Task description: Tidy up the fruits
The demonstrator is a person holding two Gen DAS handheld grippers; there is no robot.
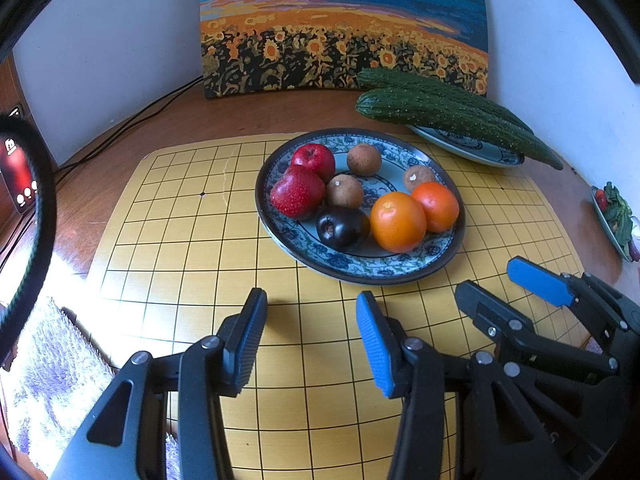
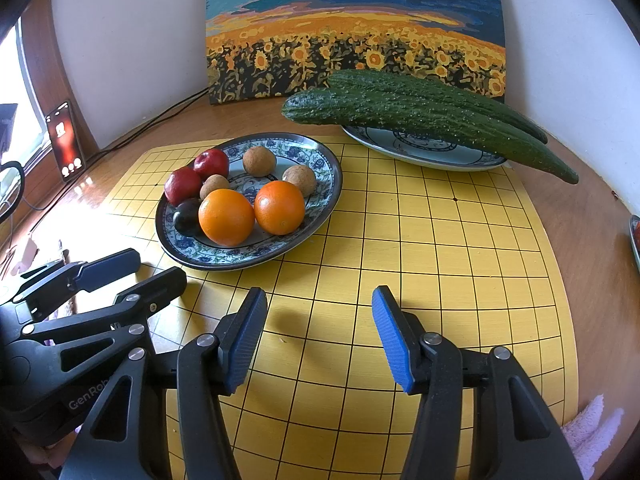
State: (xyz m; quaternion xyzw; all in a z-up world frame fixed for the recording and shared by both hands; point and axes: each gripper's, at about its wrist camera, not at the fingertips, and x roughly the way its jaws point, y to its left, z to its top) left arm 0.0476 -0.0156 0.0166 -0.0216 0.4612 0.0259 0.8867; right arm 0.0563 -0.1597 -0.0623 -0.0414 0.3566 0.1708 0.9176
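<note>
- The fruit sits together on a round, blue-and-white patterned ceramic plate (image 1: 362,270) with a dark rim: two glossy red apples (image 1: 298,192), two smooth orange oranges (image 1: 398,222), three small rough brown round fruits (image 1: 363,159), and one shiny dark purple plum (image 1: 342,227).
- The apples lie touching at the plate's left side, the oranges touch each other at its near right, the plum lies at the near edge between them, and the brown fruits fill the middle and far side.
- That plate rests on a yellow Go board (image 1: 200,280) with a black grid, toward the board's far edge and left of its middle in my right camera.
- A second blue-and-white ceramic plate (image 2: 420,152) stands at the board's far right corner, holding two long, bumpy, dark green cucumbers (image 2: 420,116) laid side by side, their ends overhanging its rim.
- The board lies on a polished brown wooden tabletop (image 2: 592,240); a sunflower-field painting (image 2: 352,32) leans on the white wall at the tabletop's far edge.
- A small dish of greens (image 1: 614,220) shows at the tabletop's right edge, and a fluffy pale towel (image 1: 48,360) at its near left.
- My left gripper (image 1: 312,336) hangs over the board's near edge, its ribbed blue pads partly apart with nothing between them.
- My right gripper (image 2: 320,336) hangs beside it, also parted and empty, well short of the fruit plate.
</note>
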